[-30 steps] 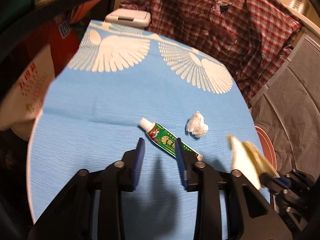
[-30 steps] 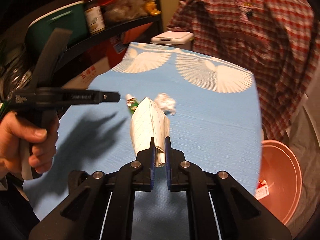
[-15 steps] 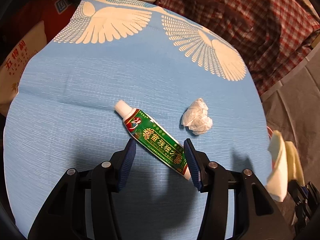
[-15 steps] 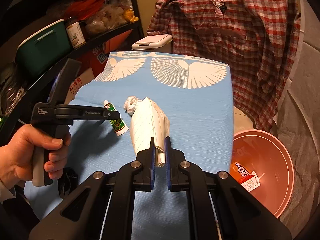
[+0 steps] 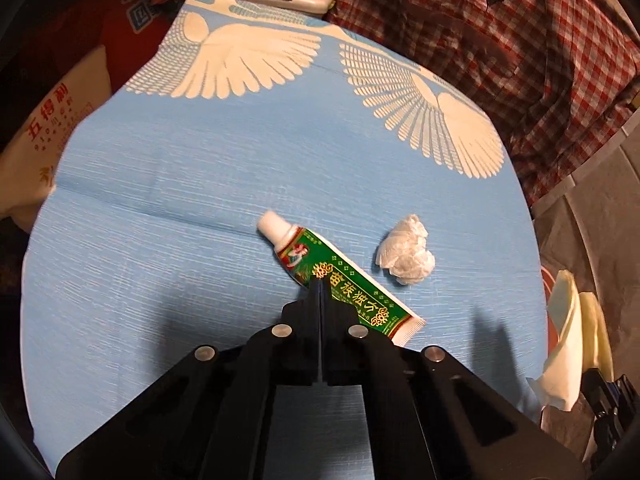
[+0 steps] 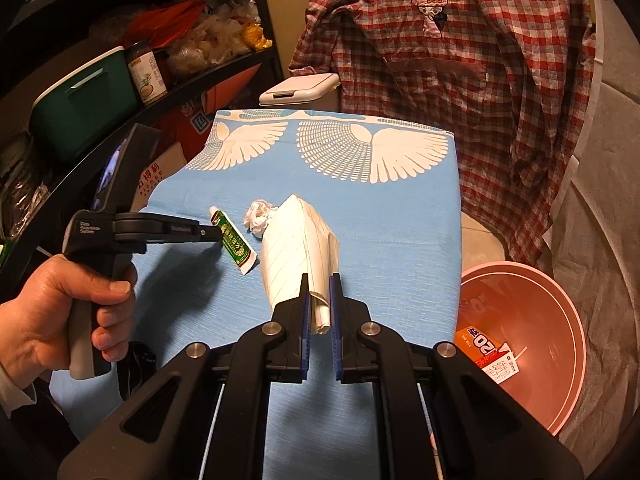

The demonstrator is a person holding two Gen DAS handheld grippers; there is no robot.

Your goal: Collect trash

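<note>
So the left gripper [image 5: 321, 280] has its jaws pinched completely together, no gap showing, right over the middle of the green toothpaste tube [image 5: 340, 278]. Honestly can't tell if any of the tube is caught between them. From the left wrist view the tube runs out on both sides of the closed tips, white cap up and to the left of them, crimped end down to the right, and it looks like it's lying flat on the blue worktop [image 5: 160, 220]. My guess is the jaws shut on top of it, not around it. If that hand lifts now, the tube could just stay put, or get flicked sideways off the cloth.

The crumpled tissue [image 5: 406, 256] sits just right of the left jaws, apart from the tube, and a skidding tube could knock it.

The right gripper [image 6: 319, 300] is closed on the end of a folded lined paper wrapper [image 6: 298, 248], which sticks out ahead of the jaws. Only the narrow end is pinched, so it could slip out before it reaches the pink basin [image 6: 532, 280], which is down to the right of those jaws with a carton [image 6: 486, 354] already in it.
</note>
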